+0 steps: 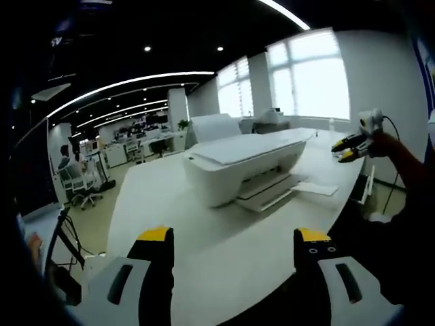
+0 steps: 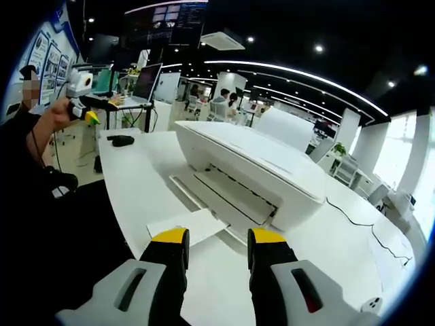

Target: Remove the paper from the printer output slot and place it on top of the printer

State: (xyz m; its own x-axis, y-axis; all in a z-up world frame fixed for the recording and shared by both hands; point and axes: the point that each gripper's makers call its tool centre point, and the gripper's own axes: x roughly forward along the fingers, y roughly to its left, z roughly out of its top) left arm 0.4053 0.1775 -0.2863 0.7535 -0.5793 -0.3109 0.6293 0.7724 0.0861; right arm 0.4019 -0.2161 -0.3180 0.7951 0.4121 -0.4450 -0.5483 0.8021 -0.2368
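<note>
We face the white table (image 2: 136, 183) bearing the printer (image 2: 251, 170); the paper (image 2: 187, 226) lies on the table at the output tray's end. We should bring the right gripper (image 2: 217, 241), jaws parted and empty, in low to slide under an edge. The left gripper (image 1: 234, 238) is spread wide, empty. The slot's interior is hard to make out.

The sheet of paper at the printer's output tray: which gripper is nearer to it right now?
Right. The right gripper hangs just short of the paper, its open jaws pointed at the sheet's near edge. The left gripper sits farther back over the table, with the paper well beyond the printer.
</note>
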